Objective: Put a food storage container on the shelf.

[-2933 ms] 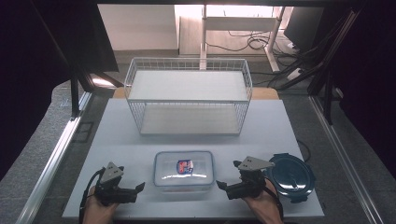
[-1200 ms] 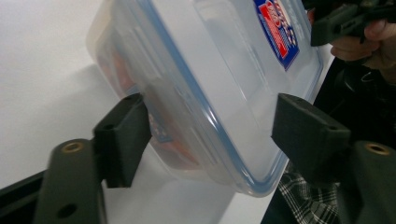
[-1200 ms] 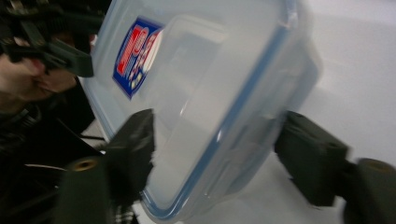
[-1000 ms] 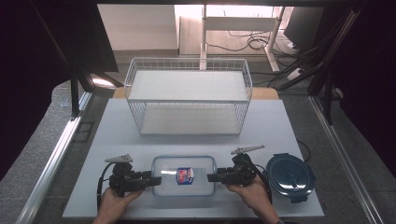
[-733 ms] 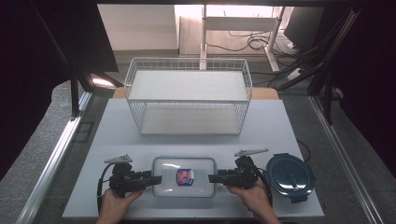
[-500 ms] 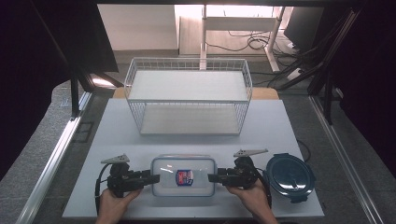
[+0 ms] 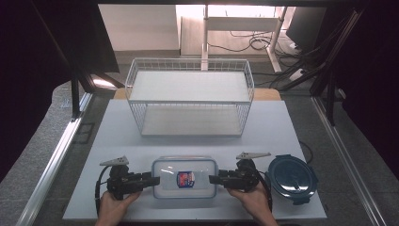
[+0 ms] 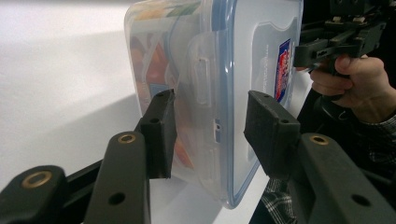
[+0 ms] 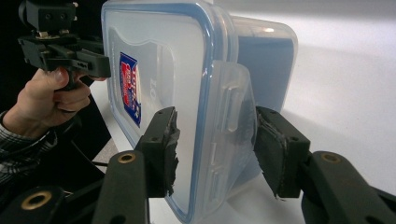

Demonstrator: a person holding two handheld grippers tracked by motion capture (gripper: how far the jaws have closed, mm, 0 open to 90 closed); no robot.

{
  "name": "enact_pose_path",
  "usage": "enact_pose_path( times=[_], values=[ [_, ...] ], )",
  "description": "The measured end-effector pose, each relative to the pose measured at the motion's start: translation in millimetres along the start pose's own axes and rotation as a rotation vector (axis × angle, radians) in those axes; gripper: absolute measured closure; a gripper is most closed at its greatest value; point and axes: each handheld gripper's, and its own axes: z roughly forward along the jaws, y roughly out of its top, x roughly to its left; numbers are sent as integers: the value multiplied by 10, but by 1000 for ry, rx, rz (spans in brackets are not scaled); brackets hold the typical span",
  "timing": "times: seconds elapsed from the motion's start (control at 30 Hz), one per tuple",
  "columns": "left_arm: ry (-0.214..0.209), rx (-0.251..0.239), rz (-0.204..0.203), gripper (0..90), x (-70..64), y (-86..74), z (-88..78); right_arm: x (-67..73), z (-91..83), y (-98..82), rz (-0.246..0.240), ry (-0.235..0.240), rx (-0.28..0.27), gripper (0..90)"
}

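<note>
A: Where are we? Each tool straddles one short end of the clear lidded container [image 7: 184, 177] at the worktop's [image 7: 117, 141] near edge: left tool [image 7: 151, 180], right tool [image 7: 212, 179].

B: The left tool's jaws have just been closing around the end latch; the right's stand alike. I judge both gripping, pads on lid and base.

A: Squeeze evenly and lift level. The round blue lid [image 7: 292, 178] sits beside; the wire basket [image 7: 189, 96] stands beyond.
</note>
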Motion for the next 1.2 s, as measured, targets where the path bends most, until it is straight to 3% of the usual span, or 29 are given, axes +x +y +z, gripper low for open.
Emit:
enact_pose_path(
  times=[0.23, 0.33, 0.53, 0.87, 1.2],
  values=[
    [-5, -30, -16, 547, -11, 101, -39, 34, -15, 34, -16, -23, -19, 508],
    [-10, -39, 19, 548, -49, 192, -86, 86, -68, 108, -43, -17, -68, 512],
    [-7, -44, 52, 549, -115, 330, -114, 126, -157, 243, -69, -16, -101, 513],
    [5, -65, 98, 547, -204, 738, -194, 186, -305, 666, -114, -23, -137, 514],
    [-3, -83, 107, 547, -250, 1124, -203, 183, -465, 1070, -124, -20, -162, 519]
  ],
)
